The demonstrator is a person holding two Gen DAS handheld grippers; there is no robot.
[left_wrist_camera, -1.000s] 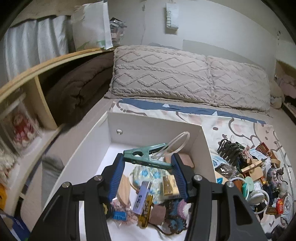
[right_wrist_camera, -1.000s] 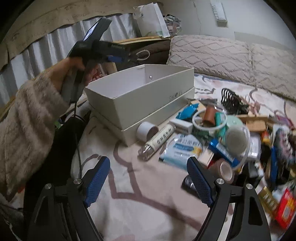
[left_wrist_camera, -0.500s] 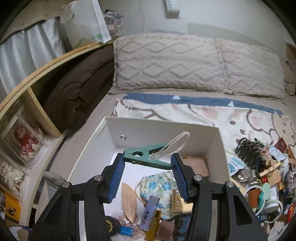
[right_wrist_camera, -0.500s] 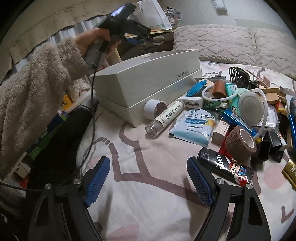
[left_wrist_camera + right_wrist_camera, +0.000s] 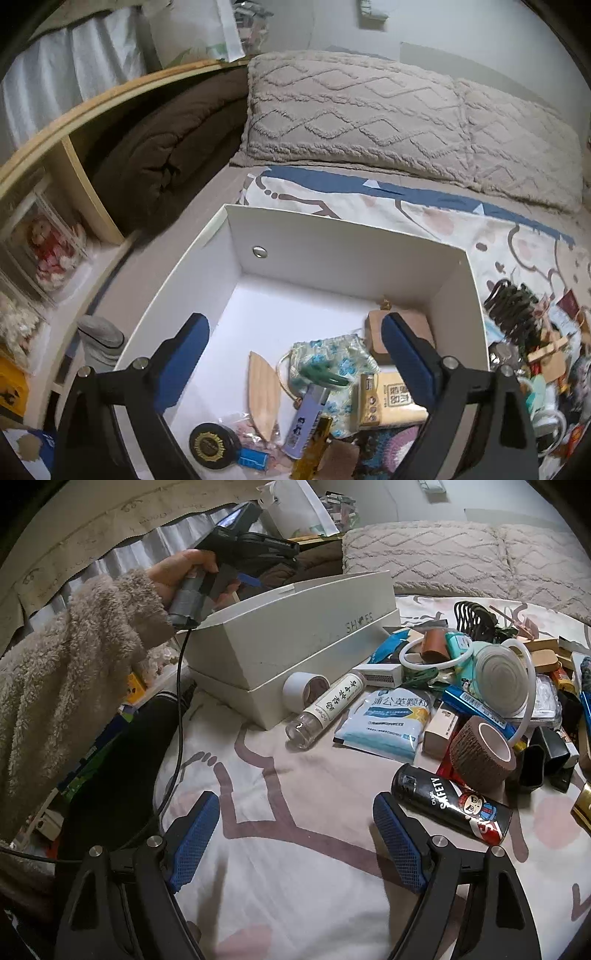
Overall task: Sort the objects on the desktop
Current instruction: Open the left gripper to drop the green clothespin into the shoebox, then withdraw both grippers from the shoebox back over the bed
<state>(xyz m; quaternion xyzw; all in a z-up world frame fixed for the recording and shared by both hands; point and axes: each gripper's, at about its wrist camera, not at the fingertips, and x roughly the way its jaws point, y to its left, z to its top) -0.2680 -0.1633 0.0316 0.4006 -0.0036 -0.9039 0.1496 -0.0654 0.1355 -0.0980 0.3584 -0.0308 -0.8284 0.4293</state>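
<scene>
My left hand-held gripper (image 5: 295,354) was opening over the white box (image 5: 332,229) — nothing between its pads now. The green clip (image 5: 323,374) it carried a second ago lay on the floral pouch (image 5: 332,358) inside — one item sorted. My right hand-held gripper (image 5: 291,834) hung spread and empty.

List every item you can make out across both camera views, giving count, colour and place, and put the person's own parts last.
Box: one, white, on the bed.
Clip: one, green, blurred, above the pouch in the box.
Pouch: one, blue floral, in the box.
Lighter: one, lilac, in the box.
Tin: one, black, in the box.
Pillows: two, beige, behind the box.
Can: one, black, on the bedspread.
Tape roll: one, brown, by the can.
Bottle: one, clear, beside the box.
Left gripper: jaws opening, nothing between.
Right gripper: jaws open, empty.
Sleeve: one, beige, fluffy.
</scene>
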